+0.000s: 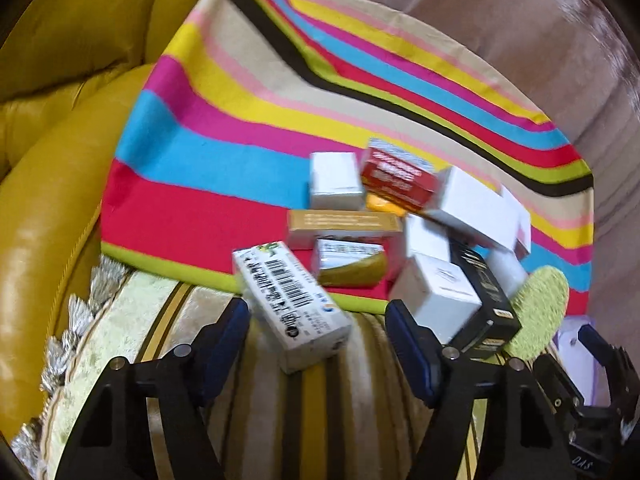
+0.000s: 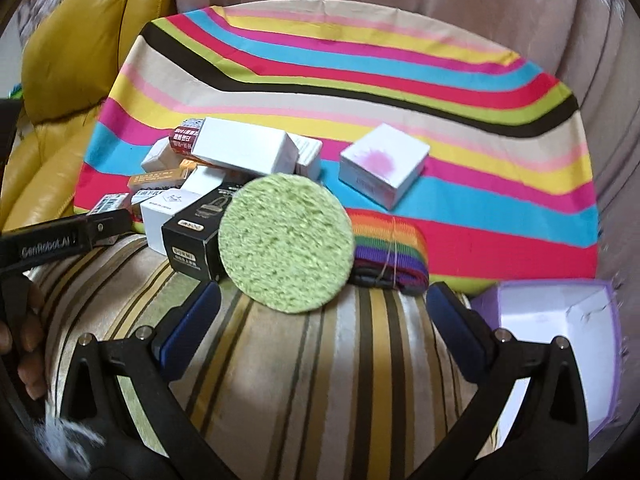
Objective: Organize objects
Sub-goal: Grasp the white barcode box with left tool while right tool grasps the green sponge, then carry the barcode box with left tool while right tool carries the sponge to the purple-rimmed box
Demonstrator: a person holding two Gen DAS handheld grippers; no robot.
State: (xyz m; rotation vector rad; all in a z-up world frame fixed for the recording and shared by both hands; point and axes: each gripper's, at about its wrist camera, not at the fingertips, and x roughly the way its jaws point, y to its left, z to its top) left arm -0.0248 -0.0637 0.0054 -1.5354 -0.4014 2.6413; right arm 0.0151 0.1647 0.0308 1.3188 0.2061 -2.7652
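A white barcode box (image 1: 290, 300) lies tilted on the striped cushion (image 1: 280, 400), between the fingers of my left gripper (image 1: 318, 340). The left pad touches its edge and the right pad stands clear, so the jaws are open. Behind it is a pile of small boxes: a red one (image 1: 396, 180), a brown one (image 1: 344, 224), a black one (image 1: 484, 300) and several white ones. My right gripper (image 2: 322, 312) is wide open just below a round green sponge (image 2: 286, 244), which leans on the black box (image 2: 192, 236). Nothing sits between its pads.
A striped cloth (image 2: 400, 80) covers the surface beyond the cushion. On it lie a white box with a pink mark (image 2: 384, 164) and a rainbow strap (image 2: 388, 252). An open purple box (image 2: 560, 340) stands at the right. A yellow leather sofa (image 1: 60, 80) rises on the left.
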